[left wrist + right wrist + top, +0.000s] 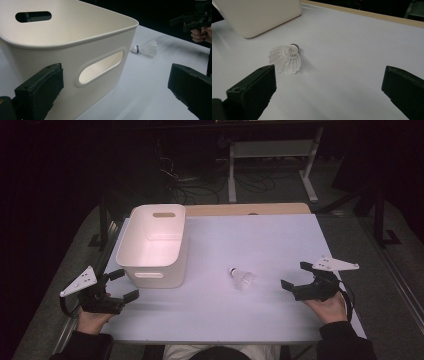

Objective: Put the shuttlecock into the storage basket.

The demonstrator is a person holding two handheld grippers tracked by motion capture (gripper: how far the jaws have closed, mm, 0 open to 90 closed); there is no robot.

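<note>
A white plastic shuttlecock (241, 278) lies on its side on the white table (260, 245), cork end toward the bin. The same shuttlecock (286, 59) rests just ahead of my right gripper (329, 87), slightly left of the gap. A white handled bin (153, 245) stands at the left, empty inside. My right gripper (295, 276) is open, a short way right of the shuttlecock. At the bin's near left corner my left gripper (123, 284) is open too, facing the bin (67, 50). Past the bin lies the shuttlecock (146, 48), and further off is the right gripper (193, 20).
A wooden strip (247, 209) runs along the table's far edge. Beyond it stand a white desk frame (272, 162) and loose cables (195, 185) on the dark floor. Bare tabletop spreads between the bin and the right gripper.
</note>
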